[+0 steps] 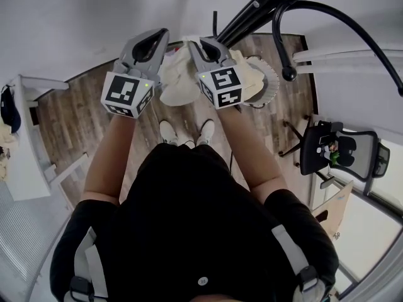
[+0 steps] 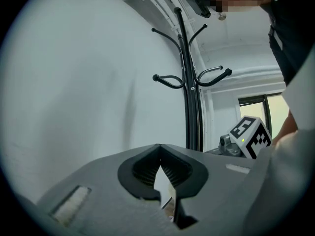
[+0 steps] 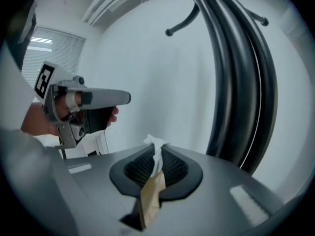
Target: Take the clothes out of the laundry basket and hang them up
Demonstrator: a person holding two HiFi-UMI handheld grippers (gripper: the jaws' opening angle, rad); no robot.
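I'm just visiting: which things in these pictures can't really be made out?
The garment: in the head view the left gripper and right gripper cover part of it, so its kind is unclear.
The left gripper: jaws together in its own view; whether they pinch cloth is unclear.
The laundry basket: head view, the right gripper and garment hide its contents.
The coat stand: foot hidden behind the gripper bodies in both gripper views.

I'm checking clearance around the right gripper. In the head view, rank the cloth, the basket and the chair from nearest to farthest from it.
1. Cloth: pinched in the right gripper, hanging at its left.
2. Basket: just to its right, lower down on the floor.
3. Chair: far right, well beyond the basket.
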